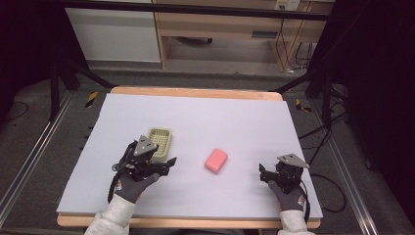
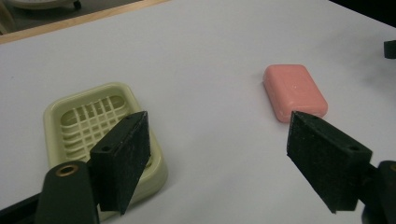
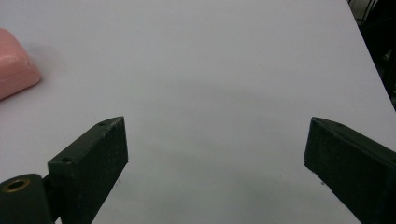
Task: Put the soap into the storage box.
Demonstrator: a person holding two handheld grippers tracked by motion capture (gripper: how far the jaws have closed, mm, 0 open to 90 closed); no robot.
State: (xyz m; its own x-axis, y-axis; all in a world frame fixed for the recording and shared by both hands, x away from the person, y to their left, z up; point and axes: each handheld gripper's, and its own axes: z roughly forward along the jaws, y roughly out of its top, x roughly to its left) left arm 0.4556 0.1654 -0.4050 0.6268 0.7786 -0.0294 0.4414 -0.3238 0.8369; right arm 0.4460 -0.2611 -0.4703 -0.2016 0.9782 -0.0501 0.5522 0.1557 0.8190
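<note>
From the high view, we hold our left gripper (image 1: 164,164) just beside the near edge of a pale green slotted plastic soap dish (image 1: 160,143), its jaws spread wide and closed on nothing. A pink rounded bar of soap (image 1: 216,160) lies flat near the middle of the pale grey-topped desk (image 1: 220,117), between our two hands and touching neither. Our right gripper (image 1: 266,174) hovers well to the soap's right, near the desk's right front corner. Bare surface runs to the far wooden edge.

In the left gripper view, the left jaw overlaps the soap dish's near corner, whether it touches we cannot tell; the soap (image 2: 294,92) sits ahead, just beyond the right jaw. Open desk lies between dish (image 2: 93,122) and bar.

In the right gripper view, our jaws stand wide apart over bare desk, holding nothing, with the soap (image 3: 14,63) at the far left and the desk's edge at the upper right. We can read no writing on soap or dish.
</note>
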